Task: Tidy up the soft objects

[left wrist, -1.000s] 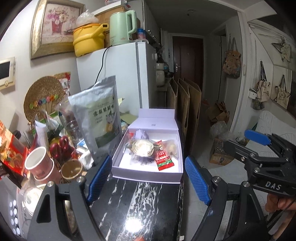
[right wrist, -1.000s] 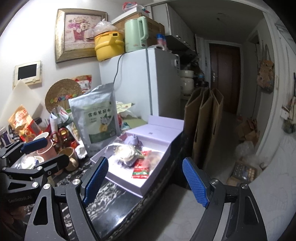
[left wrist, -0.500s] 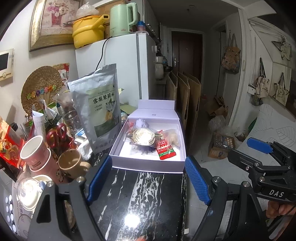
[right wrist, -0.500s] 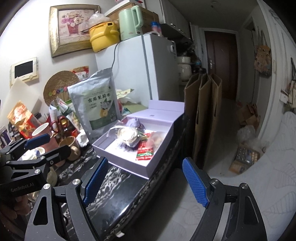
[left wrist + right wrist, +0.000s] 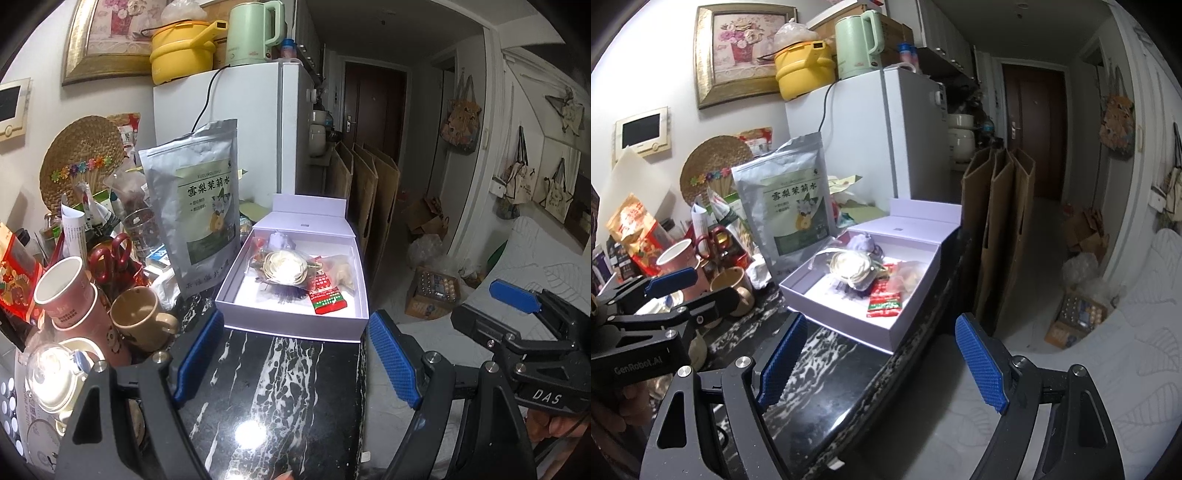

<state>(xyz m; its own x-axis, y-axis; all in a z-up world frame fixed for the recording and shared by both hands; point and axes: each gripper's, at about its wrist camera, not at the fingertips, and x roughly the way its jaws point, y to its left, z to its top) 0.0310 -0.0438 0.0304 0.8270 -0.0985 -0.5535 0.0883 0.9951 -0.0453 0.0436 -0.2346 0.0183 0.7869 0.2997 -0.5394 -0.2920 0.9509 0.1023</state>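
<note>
An open pale lilac box (image 5: 258, 321) (image 5: 831, 306) sits on the black marble counter (image 5: 258, 387) (image 5: 820, 384). Inside lie a clear bag with a cream round item (image 5: 284, 266) (image 5: 851, 267), a red snack packet (image 5: 327, 295) (image 5: 884, 301), a pale lilac soft item (image 5: 280, 240) (image 5: 862, 243) and a clear packet (image 5: 341, 271) (image 5: 910, 273). My left gripper (image 5: 295, 363) stands open just short of the box, nothing between its blue pads. My right gripper (image 5: 882, 367) is open too, at the counter's right edge, empty. Each shows at the side of the other's view.
A tall silver pouch (image 5: 197, 206) (image 5: 792, 206) stands left of the box. Cups (image 5: 66, 295), a brown mug (image 5: 138, 319), red scissors and packets crowd the counter's left. A white fridge (image 5: 236, 122) stands behind; cardboard sheets (image 5: 997, 229) lean right of the counter.
Both views have tilted down a little, so the box sits higher in frame with more counter showing. The jaws have kept the same width.
</note>
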